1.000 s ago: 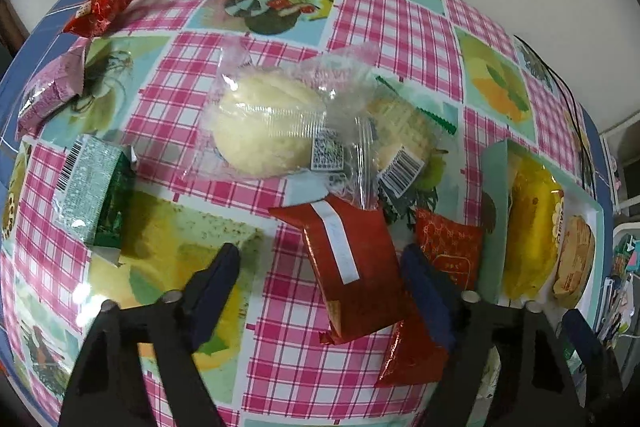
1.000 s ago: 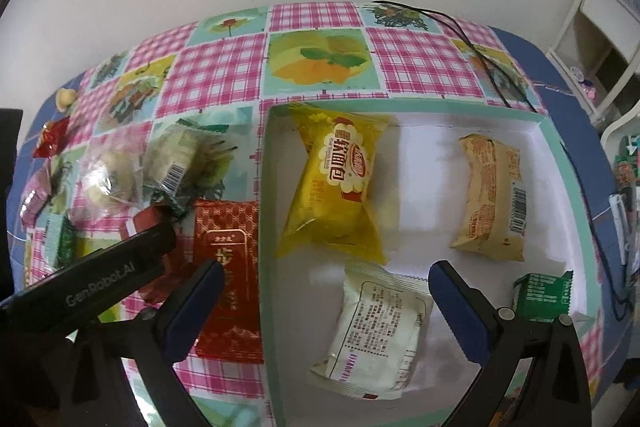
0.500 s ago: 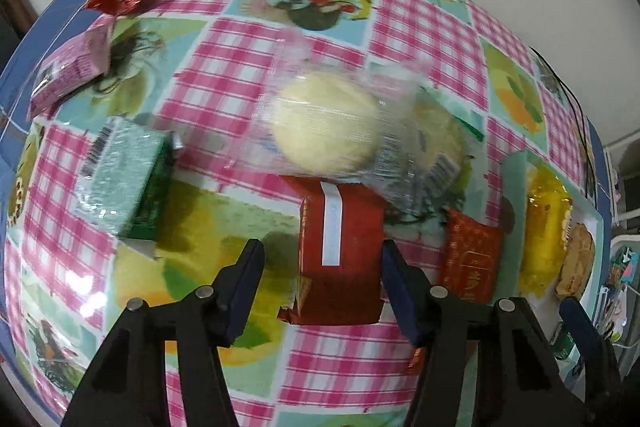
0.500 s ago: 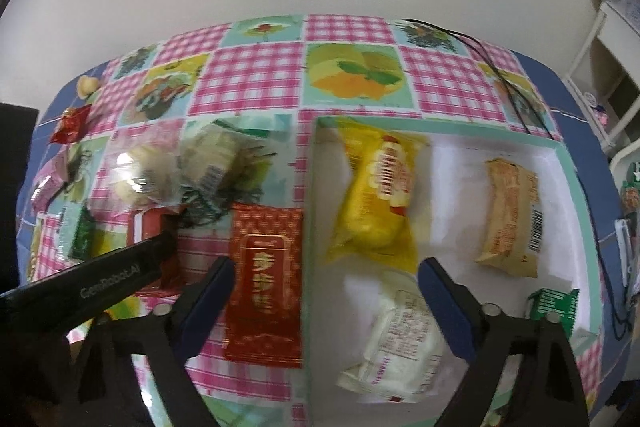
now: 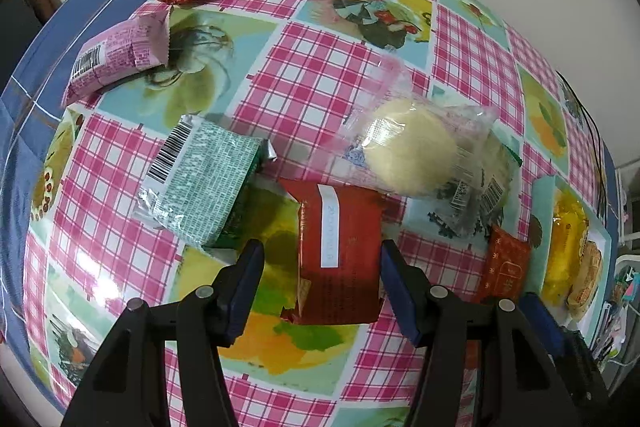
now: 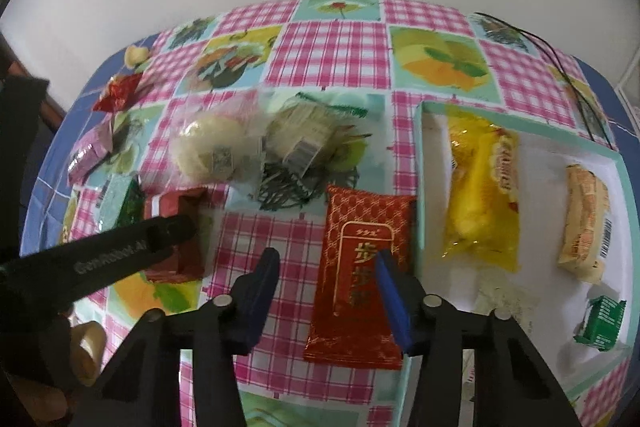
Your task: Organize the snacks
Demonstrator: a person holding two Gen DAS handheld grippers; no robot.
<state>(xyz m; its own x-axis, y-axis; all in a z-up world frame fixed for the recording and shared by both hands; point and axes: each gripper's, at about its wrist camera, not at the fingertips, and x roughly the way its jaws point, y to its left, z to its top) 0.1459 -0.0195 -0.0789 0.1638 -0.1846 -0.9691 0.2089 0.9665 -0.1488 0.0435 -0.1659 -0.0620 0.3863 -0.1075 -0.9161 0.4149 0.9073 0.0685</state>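
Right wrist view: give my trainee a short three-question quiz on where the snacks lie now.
1. True or false: the yellow packet lies inside the teal-rimmed box.
2. Which packet lies on the table right beside the box's left wall? A) pink packet B) red packet with gold characters C) green-and-silver packet
3. Short answer: is the clear-wrapped bun in the box or on the tablecloth?
Key: 1 true; 2 B; 3 on the tablecloth.

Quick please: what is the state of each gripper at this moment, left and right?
Left gripper: jaws open around the dark red packet, not pressing it.
Right gripper: jaws closing, over the red packet with gold print, nothing held.
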